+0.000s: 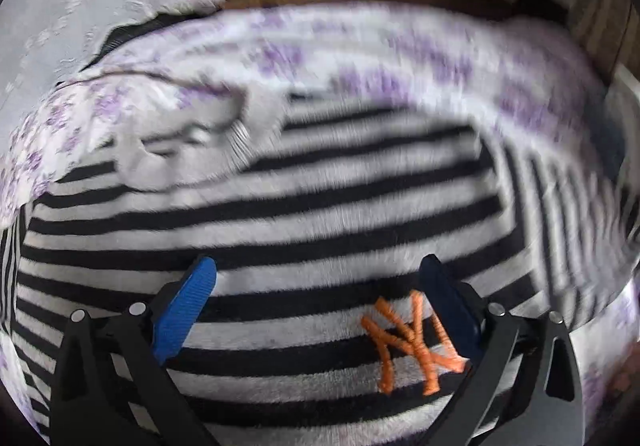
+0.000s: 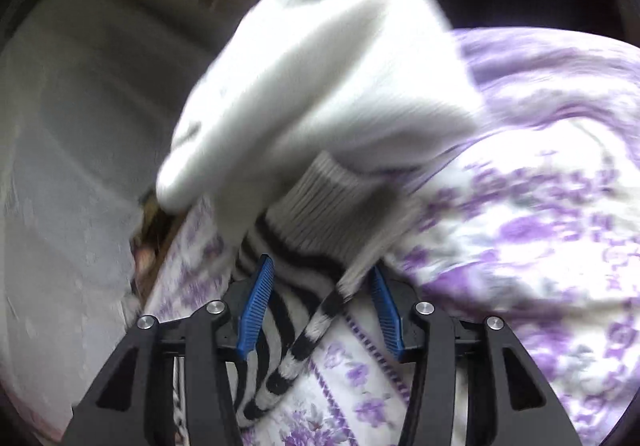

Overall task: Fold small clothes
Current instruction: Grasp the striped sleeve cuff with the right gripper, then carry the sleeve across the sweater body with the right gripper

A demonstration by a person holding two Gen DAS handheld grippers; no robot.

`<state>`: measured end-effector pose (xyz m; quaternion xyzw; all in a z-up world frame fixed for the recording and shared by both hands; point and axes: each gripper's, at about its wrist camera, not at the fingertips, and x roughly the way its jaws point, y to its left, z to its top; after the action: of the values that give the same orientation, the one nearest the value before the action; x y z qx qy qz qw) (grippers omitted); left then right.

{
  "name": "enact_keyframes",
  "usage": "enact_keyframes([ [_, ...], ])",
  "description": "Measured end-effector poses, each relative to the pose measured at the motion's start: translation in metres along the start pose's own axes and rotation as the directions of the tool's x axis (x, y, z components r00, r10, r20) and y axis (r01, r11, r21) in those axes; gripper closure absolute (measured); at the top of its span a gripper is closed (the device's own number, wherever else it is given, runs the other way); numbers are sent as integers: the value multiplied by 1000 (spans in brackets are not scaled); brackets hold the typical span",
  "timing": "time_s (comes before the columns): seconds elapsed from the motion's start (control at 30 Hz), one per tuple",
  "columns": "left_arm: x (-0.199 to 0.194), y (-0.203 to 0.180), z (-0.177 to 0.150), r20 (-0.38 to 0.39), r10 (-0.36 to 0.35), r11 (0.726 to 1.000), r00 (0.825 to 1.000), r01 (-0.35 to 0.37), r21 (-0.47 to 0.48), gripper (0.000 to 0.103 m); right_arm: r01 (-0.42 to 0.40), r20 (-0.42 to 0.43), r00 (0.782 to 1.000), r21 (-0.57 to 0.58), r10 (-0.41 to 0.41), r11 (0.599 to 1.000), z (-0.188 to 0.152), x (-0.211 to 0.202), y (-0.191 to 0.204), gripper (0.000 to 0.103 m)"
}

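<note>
- Purple-flowered bedspread covers the work surface, with a pale wall or headboard and brown wood blurred behind it; both views are smeared by motion.
- On the spread lies the striped top, black and white with an orange logo on the chest, body spread mostly flat in the left wrist view.
- Left gripper hangs over the chest, its jaws spread wide and nothing between them; the blue pads look close to the fabric, though contact cannot be told.
- Right gripper sits at the garment's edge, jaws parted about halfway. A ribbed cuff and a striped fold of cloth hang between the pads, seemingly loose rather than pinched.
- A white plush piece, perhaps the top's hood or lining, bulges above the cuff; which it is cannot be told.
- Judged step: early in the fold, with a sleeve being gathered in toward the body.
- Next move likely calls for the right jaws to clamp the cuff firmly, then carry it across the chest while the left pins the body so the stripes do not drag.
- Soft pile may slip from a light grip.
</note>
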<state>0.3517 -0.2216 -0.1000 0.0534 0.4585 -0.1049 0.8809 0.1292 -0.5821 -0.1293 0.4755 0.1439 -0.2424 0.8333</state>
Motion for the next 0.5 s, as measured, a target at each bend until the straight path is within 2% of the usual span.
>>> enact_keyframes([
  [0.07,-14,0,5,62,-46,999,997,47,-12,4,14,30,999,16,-15,1000,4,-2,-6,69],
  [0.1,-14,-4,5,63,-55,998,997,55,5,4,22,22,1000,16,-22,1000,3,3,-5,69],
  [0.13,-8,-10,5,40,-49,998,998,48,30,4,30,2,1000,18,-30,999,4,10,-9,71],
  [0.2,16,-24,-3,-53,-12,995,999,17,94,4,50,-35,998,30,-49,998,0,33,-5,86],
  [0.23,27,-27,-7,-58,2,994,998,5,111,4,34,-25,999,44,-32,998,-1,30,-6,91],
  [0.27,22,-25,-7,-20,3,996,1000,-1,94,4,14,-7,1000,47,-14,999,-2,25,-5,95],
  [0.33,19,-27,-7,-21,19,993,1000,-16,118,4,-36,48,998,12,35,999,-4,9,8,95],
  [0.4,11,-26,-7,12,27,993,1000,-28,118,4,-72,84,994,-23,74,997,-7,-2,19,95],
  [0.43,7,-25,-6,30,18,993,999,-21,118,4,-67,87,994,-20,69,998,-7,-6,15,95],
  [0.5,10,-26,-6,22,11,992,1000,-13,124,4,16,50,999,-5,-16,1000,-10,3,7,95],
])
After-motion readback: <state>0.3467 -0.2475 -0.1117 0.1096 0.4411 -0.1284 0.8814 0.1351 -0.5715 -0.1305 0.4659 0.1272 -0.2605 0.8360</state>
